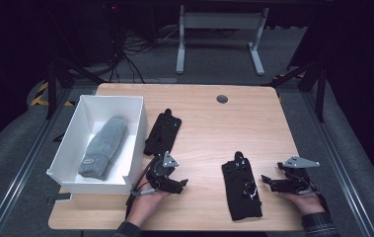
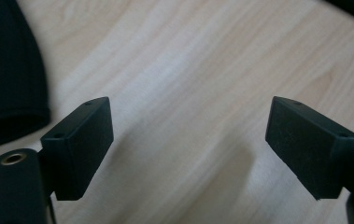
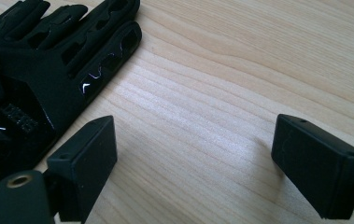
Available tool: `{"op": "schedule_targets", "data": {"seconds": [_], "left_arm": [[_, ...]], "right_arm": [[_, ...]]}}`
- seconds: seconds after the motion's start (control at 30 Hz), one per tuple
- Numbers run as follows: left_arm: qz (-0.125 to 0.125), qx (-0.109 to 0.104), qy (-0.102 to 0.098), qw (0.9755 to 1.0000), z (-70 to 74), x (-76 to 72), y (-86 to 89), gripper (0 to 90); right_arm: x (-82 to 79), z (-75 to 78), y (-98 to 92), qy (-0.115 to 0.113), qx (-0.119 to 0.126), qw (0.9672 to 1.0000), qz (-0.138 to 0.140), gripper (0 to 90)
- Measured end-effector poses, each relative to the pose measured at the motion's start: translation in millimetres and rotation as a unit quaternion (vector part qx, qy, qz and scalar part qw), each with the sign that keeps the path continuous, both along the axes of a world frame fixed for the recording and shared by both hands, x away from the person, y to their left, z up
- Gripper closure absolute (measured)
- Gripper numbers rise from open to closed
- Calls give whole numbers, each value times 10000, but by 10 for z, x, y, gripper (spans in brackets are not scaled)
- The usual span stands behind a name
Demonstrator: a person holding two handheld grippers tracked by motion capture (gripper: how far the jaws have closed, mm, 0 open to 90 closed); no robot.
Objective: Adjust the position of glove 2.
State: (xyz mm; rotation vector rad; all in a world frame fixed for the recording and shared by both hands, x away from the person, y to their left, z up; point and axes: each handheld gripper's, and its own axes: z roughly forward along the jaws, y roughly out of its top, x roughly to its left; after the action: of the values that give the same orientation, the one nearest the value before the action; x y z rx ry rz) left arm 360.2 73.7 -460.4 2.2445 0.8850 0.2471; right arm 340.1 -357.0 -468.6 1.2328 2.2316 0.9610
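- Black fingerless glove with perforated back and glossy trim (image 1: pixel 241 185): lies flat on the table's near half, cuff toward the person, fingers pointing to 12 o'clock. In the right gripper view the same glove (image 3: pixel 48 70) fills the 10 o'clock corner, clear of the jaws.
- Right gripper, black two-jaw tool with grey three-cornered plate (image 1: pixel 268 180): held low at 3 o'clock of that glove, just beside it, jaws pointing toward it. Jaws stand wide apart, with bare wood between them; they hold nothing and touch nothing.
- Second black glove of the same make (image 1: pixel 162 132): lies at 11 o'clock of the first, well apart from it, close against the box's right wall.
- Left gripper, matching black tool (image 1: pixel 182 183): held at 6 o'clock of the second glove, near the box's front corner. Jaws well apart and empty over the wood; a dark fabric edge (image 2: pixel 6 79) lies at 9 o'clock in its own view, untouched.
- White rectangular open box (image 1: pixel 135 140): at the table's left side.
- Grey knitted sock (image 1: pixel 103 147): lies lengthwise inside the box.
- Light wooden table with rounded corners (image 1: pixel 209 128): bears all the above.
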Motion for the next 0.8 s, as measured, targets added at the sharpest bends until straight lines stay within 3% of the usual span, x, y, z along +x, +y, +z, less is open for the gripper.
{"op": "schedule_targets", "data": {"seconds": [0.3, 0.37, 0.5, 0.6, 0.63, 0.7, 0.73, 0.8], "left_arm": [[464, -102, -10, 9989, 211, 288, -21, 592], [623, -125, -9, 9980, 293, 430, -15, 699], [911, -90, -51, 9958, 324, 598, -19, 870], [1058, -111, -120, 9943, 320, 680, -23, 900], [1163, 10, -143, 9931, 312, 767, -35, 900], [1226, 21, -192, 9923, 306, 801, -38, 900], [1340, -17, -232, 9907, 300, 870, -26, 900], [1388, -6, -199, 9901, 293, 906, -23, 900]], "right_arm": [[0, 0, 0, 1, 0, 10000, -2, 145], [0, 0, 0, -3, -2, 10000, 1, 145], [0, 0, 0, -4, -2, 10000, 2, 145], [0, 0, 0, -3, -3, 10000, 1, 145], [0, -1, 1, -9, -1, 10000, -7, 145], [0, 0, 0, -3, -2, 10000, 1, 145], [0, 0, 0, -2, -1, 10000, 1, 145], [0, 0, 0, 1, -1, 10000, -1, 145]]}}
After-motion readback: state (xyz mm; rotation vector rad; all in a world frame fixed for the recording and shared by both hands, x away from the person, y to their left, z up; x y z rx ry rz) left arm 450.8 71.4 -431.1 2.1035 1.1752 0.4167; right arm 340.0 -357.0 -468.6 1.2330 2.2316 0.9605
